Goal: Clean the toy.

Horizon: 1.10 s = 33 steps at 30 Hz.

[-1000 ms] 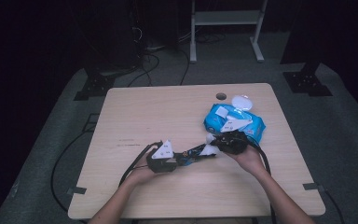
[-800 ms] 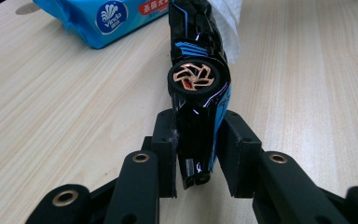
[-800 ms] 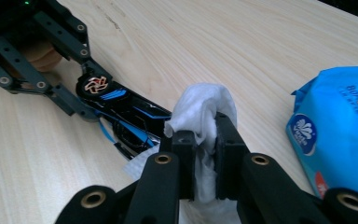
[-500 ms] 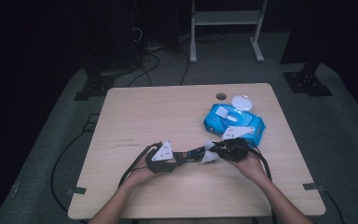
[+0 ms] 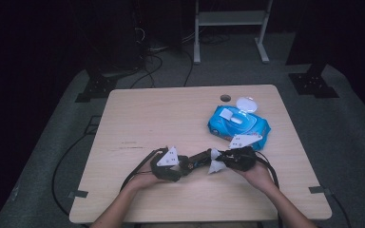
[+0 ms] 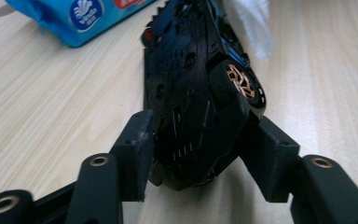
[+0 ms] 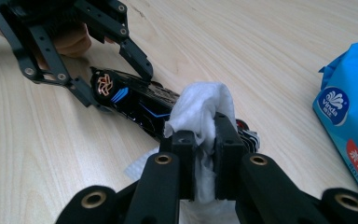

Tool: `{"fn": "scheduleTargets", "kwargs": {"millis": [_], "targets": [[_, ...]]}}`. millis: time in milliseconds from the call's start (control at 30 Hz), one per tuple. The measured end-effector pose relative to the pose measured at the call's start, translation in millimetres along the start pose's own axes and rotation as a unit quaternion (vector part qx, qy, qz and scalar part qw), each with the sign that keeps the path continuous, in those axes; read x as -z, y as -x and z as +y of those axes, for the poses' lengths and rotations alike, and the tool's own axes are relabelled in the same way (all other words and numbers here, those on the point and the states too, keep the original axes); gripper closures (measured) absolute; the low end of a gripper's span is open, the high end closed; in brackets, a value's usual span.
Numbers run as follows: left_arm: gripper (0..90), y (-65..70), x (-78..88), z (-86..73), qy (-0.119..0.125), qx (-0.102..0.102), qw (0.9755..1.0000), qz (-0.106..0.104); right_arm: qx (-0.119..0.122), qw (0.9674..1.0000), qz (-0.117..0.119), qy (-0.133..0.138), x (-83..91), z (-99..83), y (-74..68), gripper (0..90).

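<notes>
Right gripper (image 7: 205, 140) has left the "Vinda" wipes pack (image 7: 349, 116).

Lab or recording studio: lone wooden worktop (image 5: 171, 114) on grey carpet (image 5: 351, 142), dark surroundings, black stand bases (image 5: 312, 84), loose cables (image 5: 154, 59), white metal frame (image 5: 230, 21) behind.
</notes>
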<state>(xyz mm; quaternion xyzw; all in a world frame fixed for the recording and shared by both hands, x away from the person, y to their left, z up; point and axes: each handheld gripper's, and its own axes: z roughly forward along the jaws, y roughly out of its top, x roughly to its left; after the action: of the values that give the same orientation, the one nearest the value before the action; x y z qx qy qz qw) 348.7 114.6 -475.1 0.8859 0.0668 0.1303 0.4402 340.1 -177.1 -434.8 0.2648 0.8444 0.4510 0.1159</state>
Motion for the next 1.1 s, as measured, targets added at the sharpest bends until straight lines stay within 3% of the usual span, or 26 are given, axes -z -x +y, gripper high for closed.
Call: {"fn": "scheduleTargets", "kwargs": {"millis": [200, 367, 567, 800, 900, 1000, 1100], "targets": [[36.4, 1.8, -0.5, -0.1, -0.01, -0.021, 0.9997, 0.006, -0.001, 0.9999, 0.007, -0.015, -6.0, -5.2, -0.9, 81.3], [34.4, 2.0, 1.3, 1.2, -0.006, -0.026, 0.9997, 0.003, 0.005, 0.9993, 0.014, -0.035, -9.4, -4.0, -3.0, 81.2], [24.7, 0.6, 0.5, 1.0, -0.001, -0.01, 0.9999, 0.009, -0.007, 0.9998, 0.018, 0.009, -6.7, 16.5, 0.6, 81.2], [16.5, -3.1, -8.5, 1.0, -0.005, 0.037, 0.9993, 0.008, -0.027, 0.9995, 0.009, -0.01, -31.3, 11.2, 8.1, 81.1], [14.2, -3.1, -13.1, 1.7, -0.023, 0.039, 0.9989, 0.013, -0.035, 0.9993, 0.012, -0.007, -33.9, 7.9, 4.8, 81.1], [13.8, -3.6, -14.6, 2.9, -0.026, 0.048, 0.9983, 0.018, -0.026, 0.9995, 0.013, -0.01, -35.6, 10.1, 0.8, 81.2], [19.5, -3.8, -14.6, 3.7, -0.032, 0.039, 0.9985, 0.021, -0.024, 0.9995, 0.022, 0.001, -38.8, 17.6, -3.0, 81.1]]}}
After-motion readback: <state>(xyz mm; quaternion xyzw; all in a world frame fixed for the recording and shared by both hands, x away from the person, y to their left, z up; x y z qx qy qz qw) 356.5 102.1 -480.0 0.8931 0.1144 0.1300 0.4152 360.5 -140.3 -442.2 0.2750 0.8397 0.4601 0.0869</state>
